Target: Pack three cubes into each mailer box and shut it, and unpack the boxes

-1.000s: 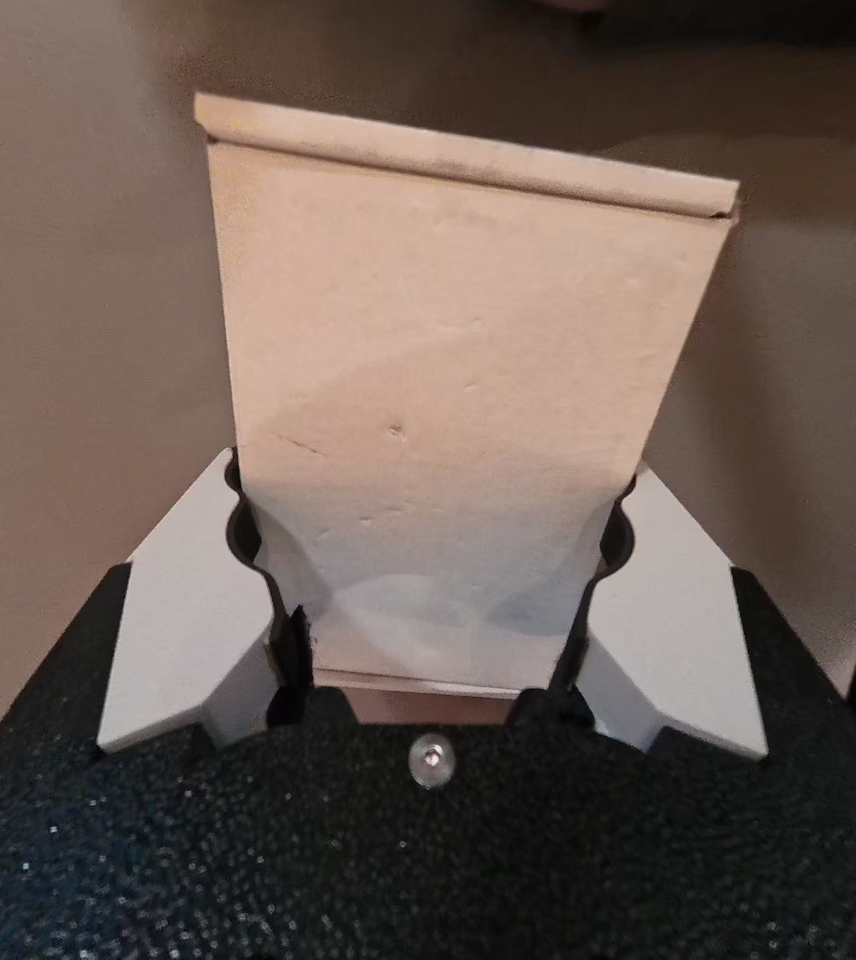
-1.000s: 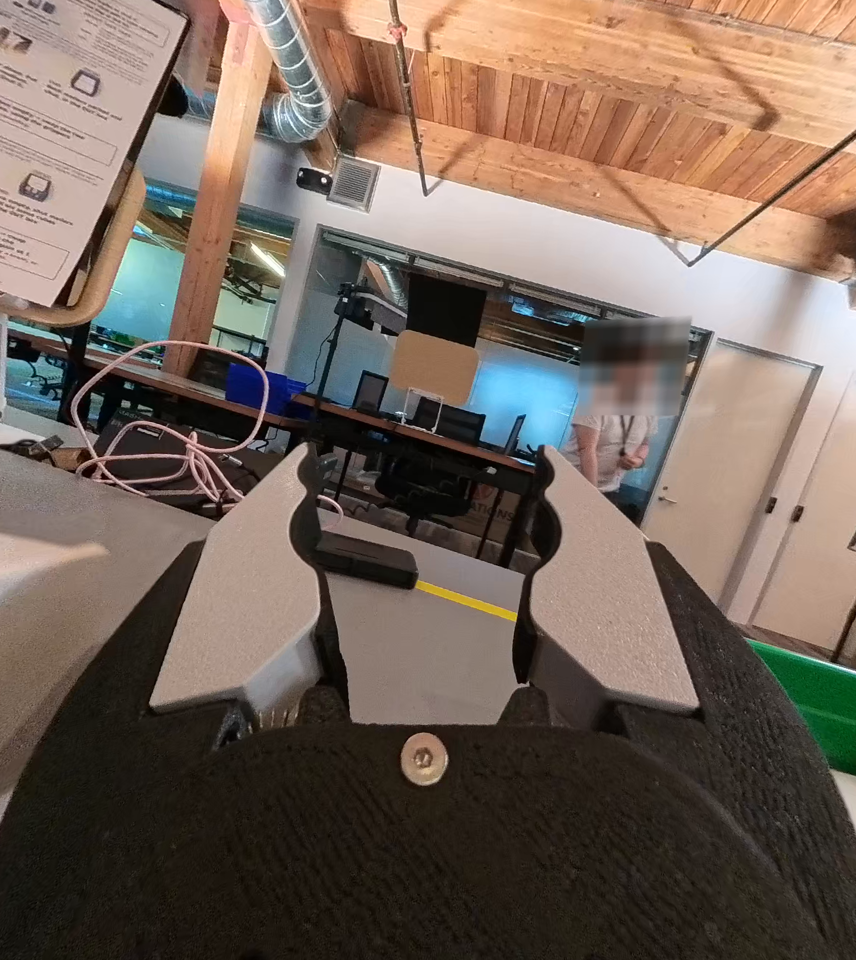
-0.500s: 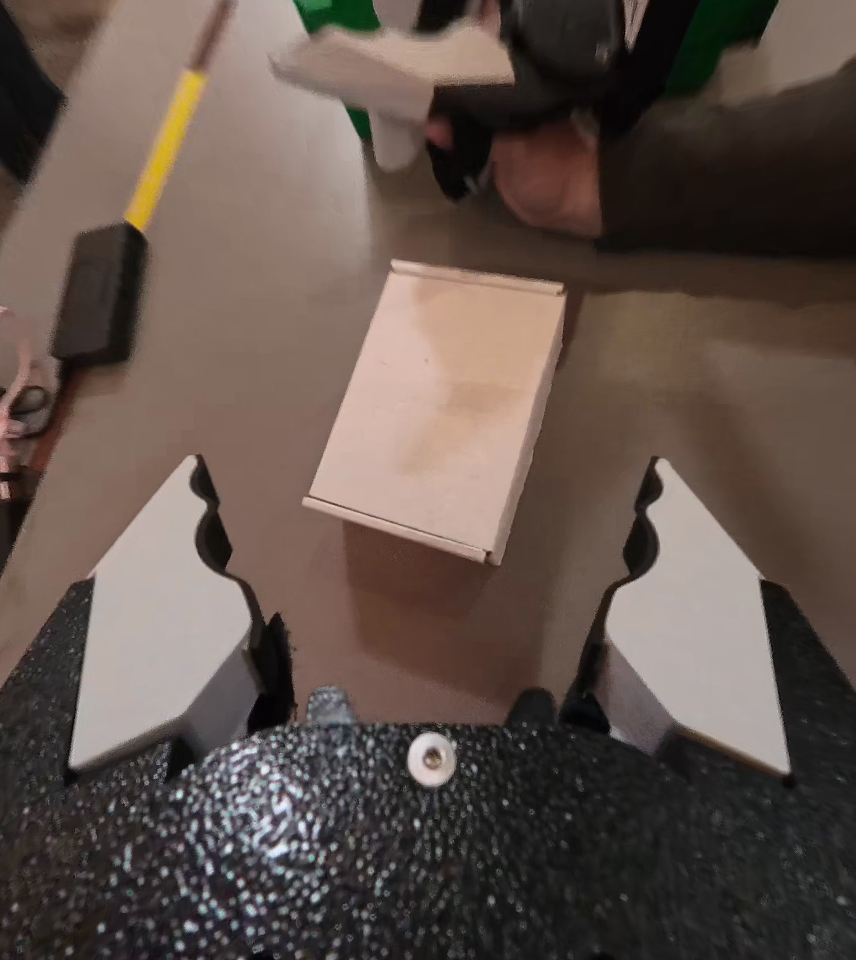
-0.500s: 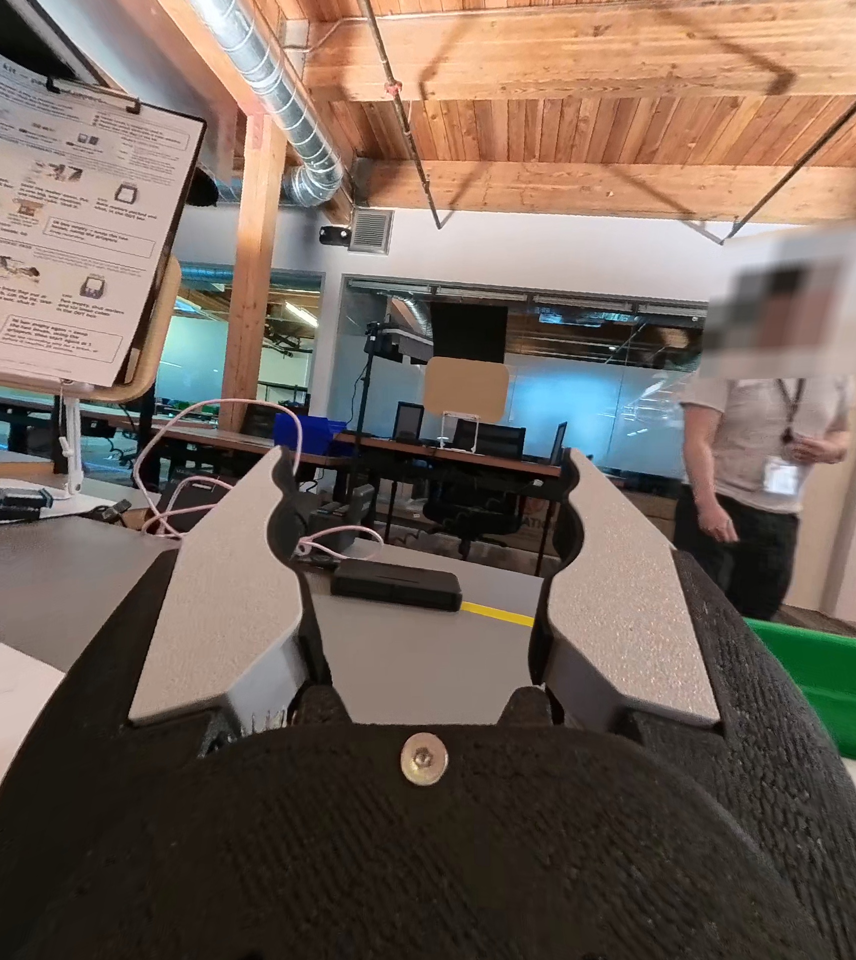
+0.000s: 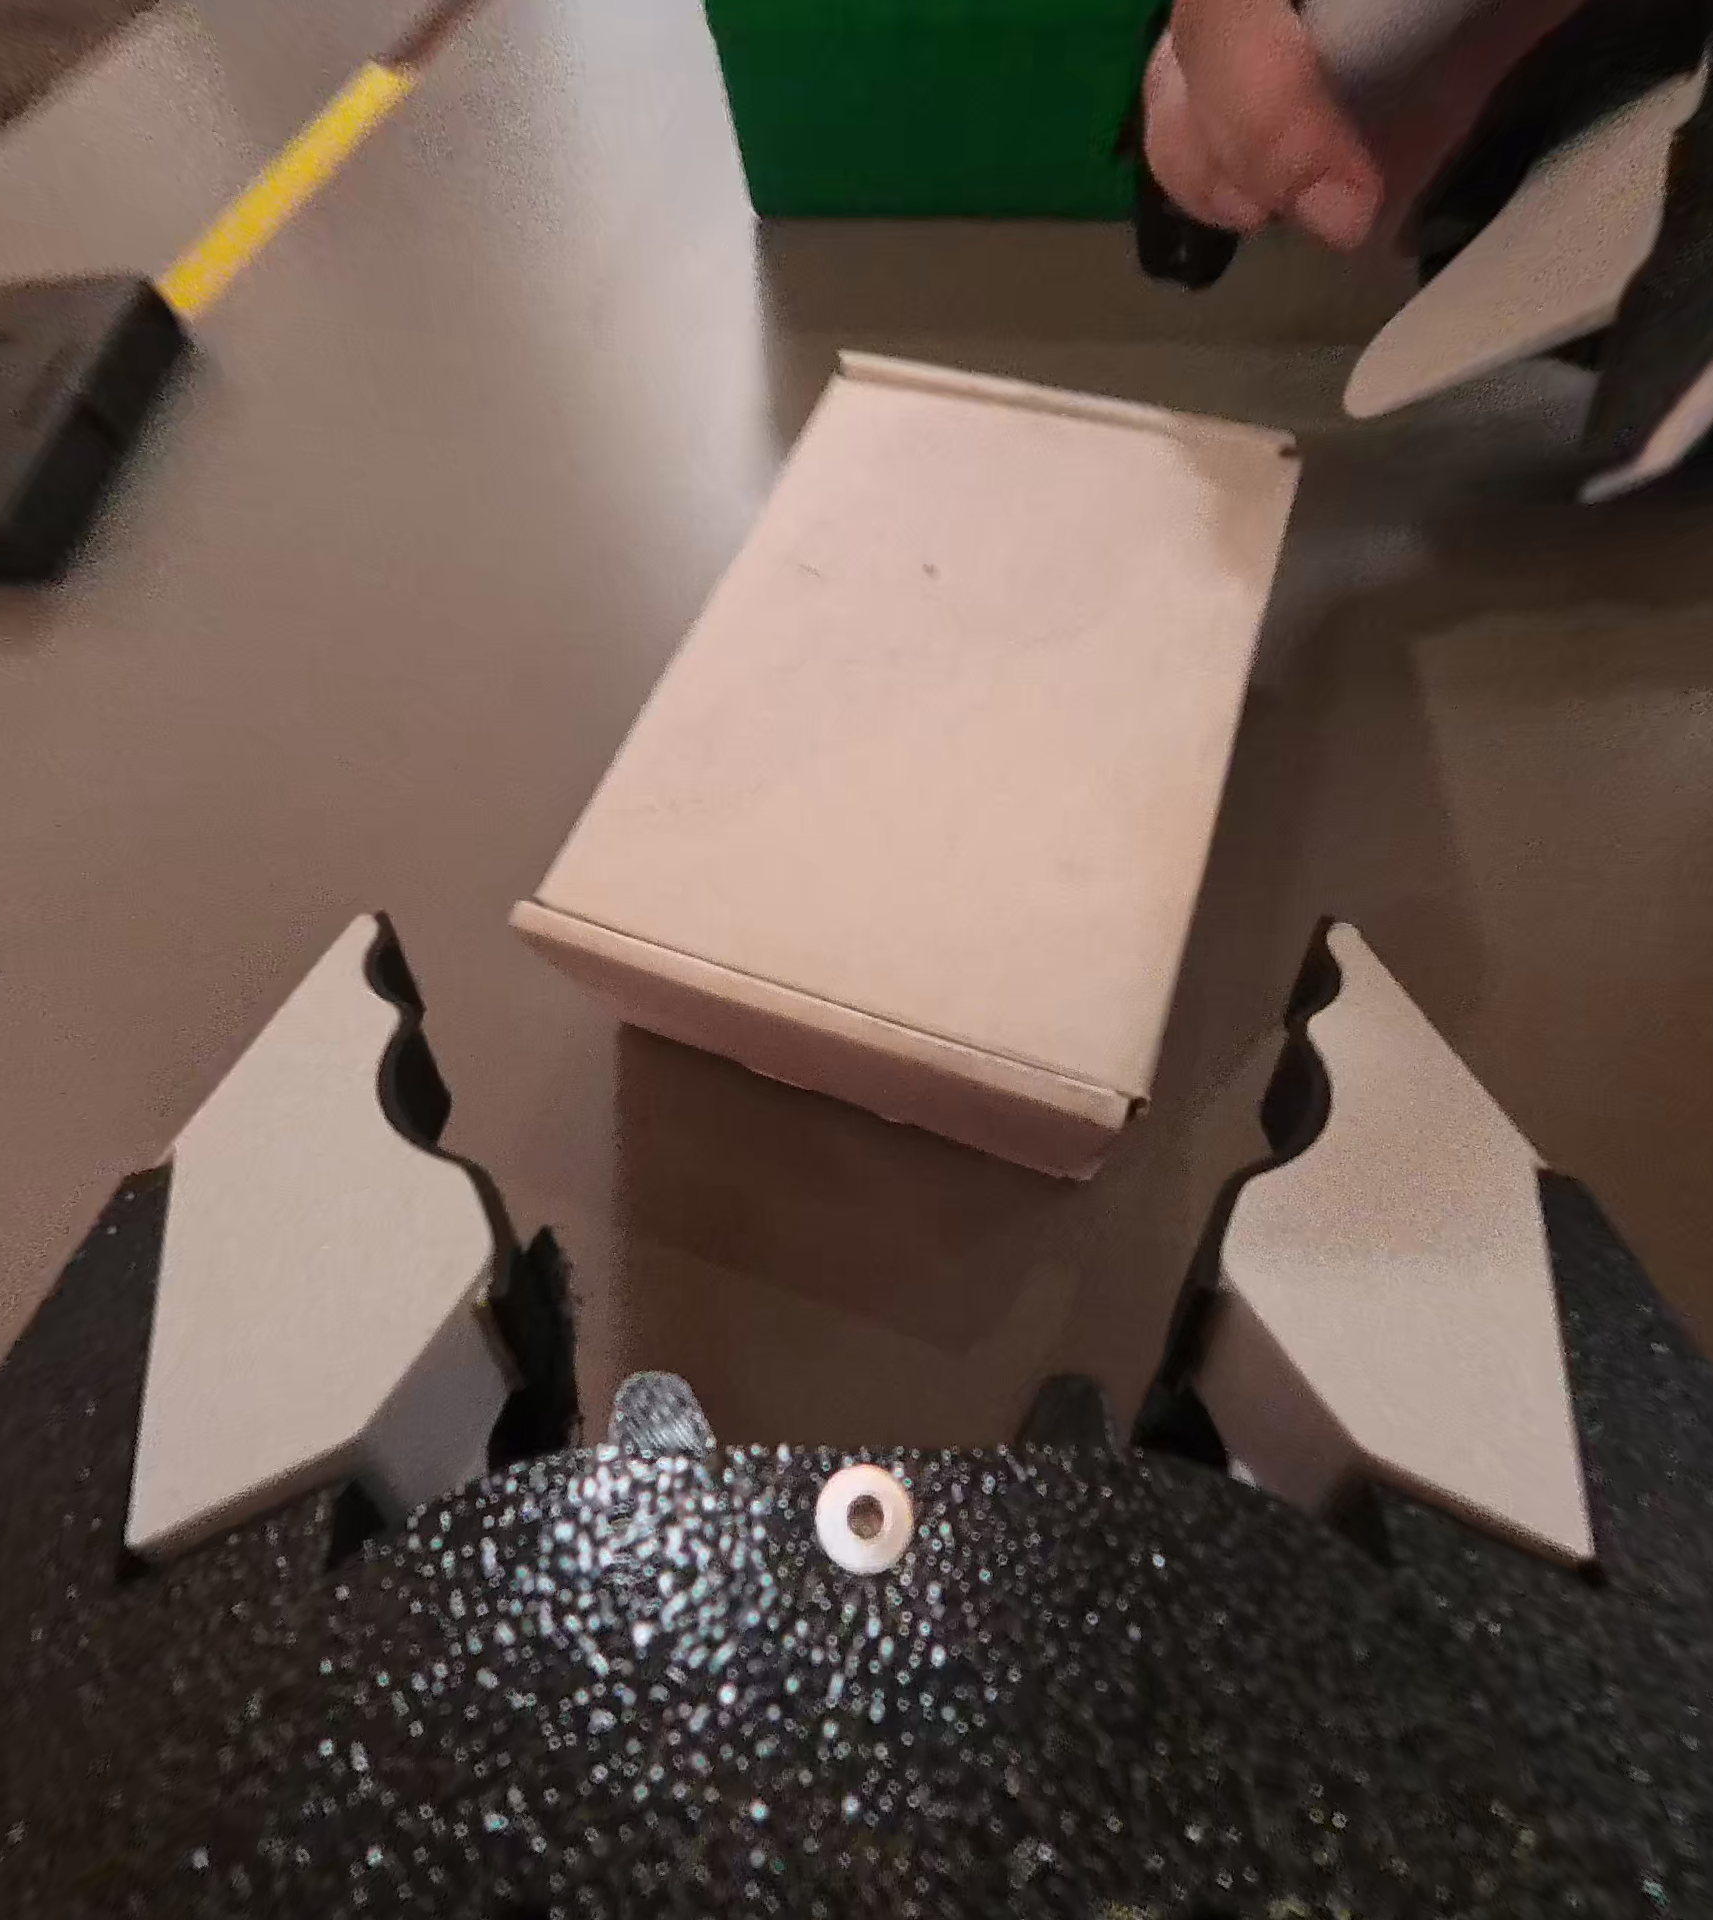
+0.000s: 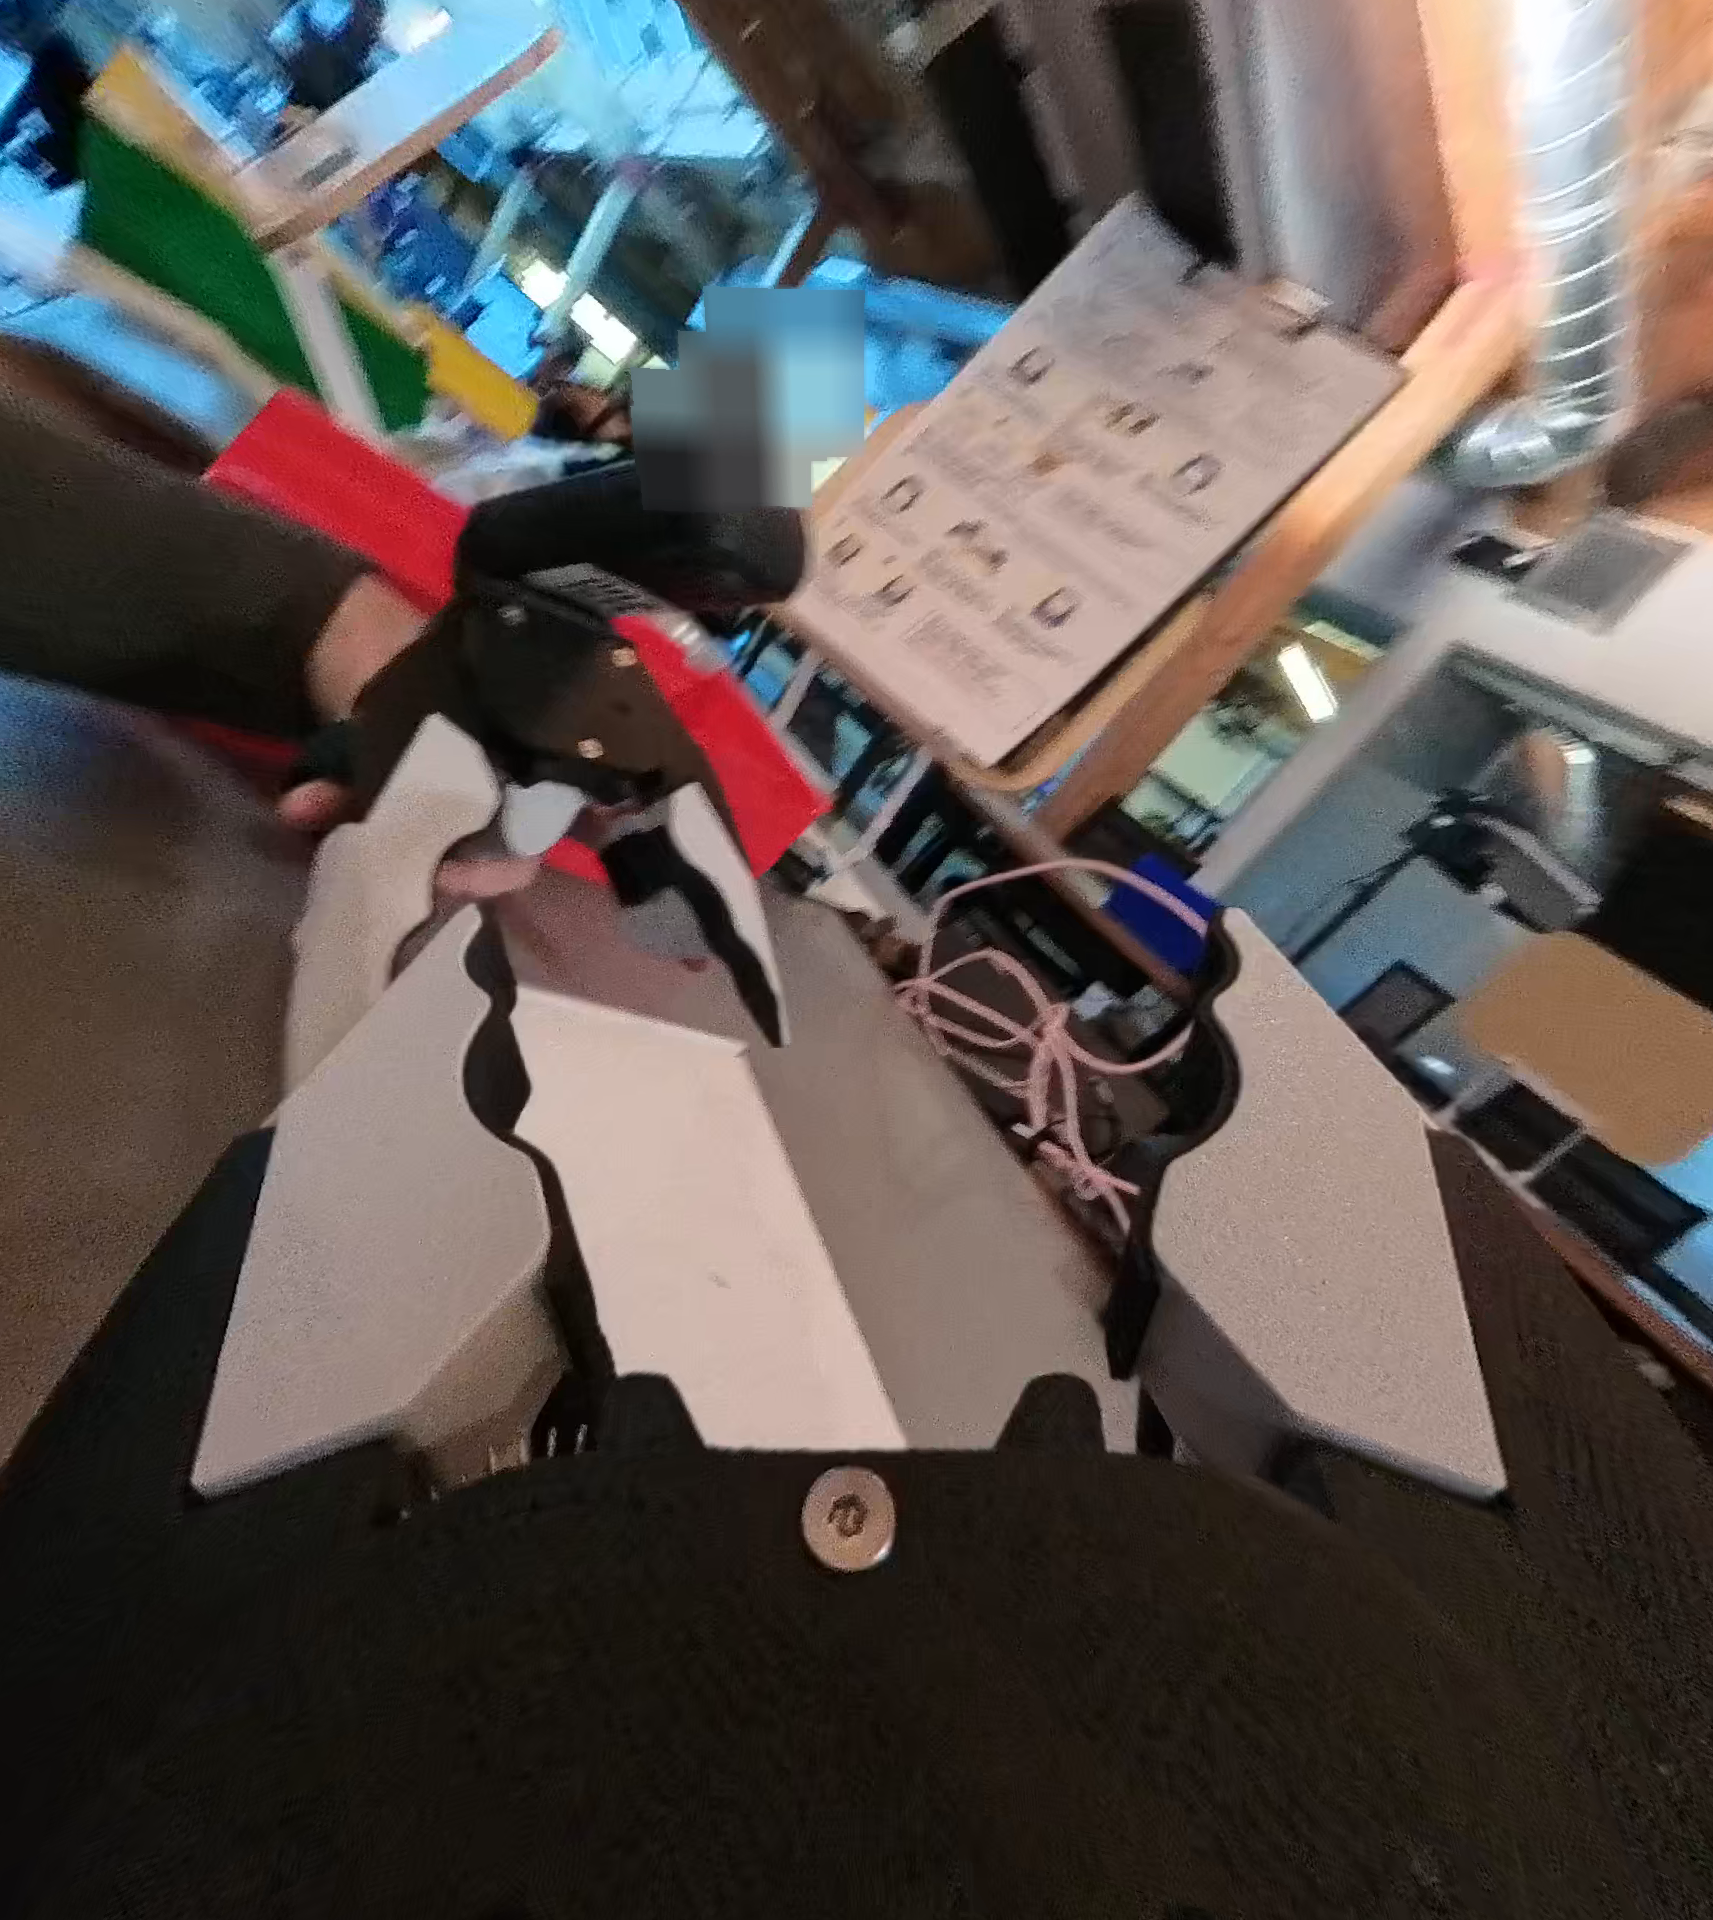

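Observation:
A closed tan mailer box [image 5: 935, 748] lies flat on the grey-brown table [image 5: 416, 623]. My left gripper [image 5: 857, 930] is open wide just behind the box's near end, and its pads do not touch the box. My right gripper [image 5: 1486, 442] shows at the top right of the left wrist view, held by a hand [image 5: 1247, 135], open and above the table beyond the box. In the blurred right wrist view my right gripper [image 6: 857, 925] is open and empty, with the box [image 6: 696, 1226] below it and the left gripper [image 6: 561, 935] beyond.
A green bin [image 5: 935, 104] stands at the table's far side. A black device [image 5: 10, 416] and yellow tape [image 5: 280, 187] lie at the far left. A red bin [image 6: 353, 488], a clipboard with a sheet [image 6: 1091, 468] and a pink cable [image 6: 1039, 1029] stand past the box. My left gripper is the nearer one to the black device [image 5: 10, 416]: about 25 cm, against 35 cm.
My left gripper held the box between its fingers a second ago, then opened and drew back, leaving the box on the table. My right gripper opened wider and swung from the room towards the box.

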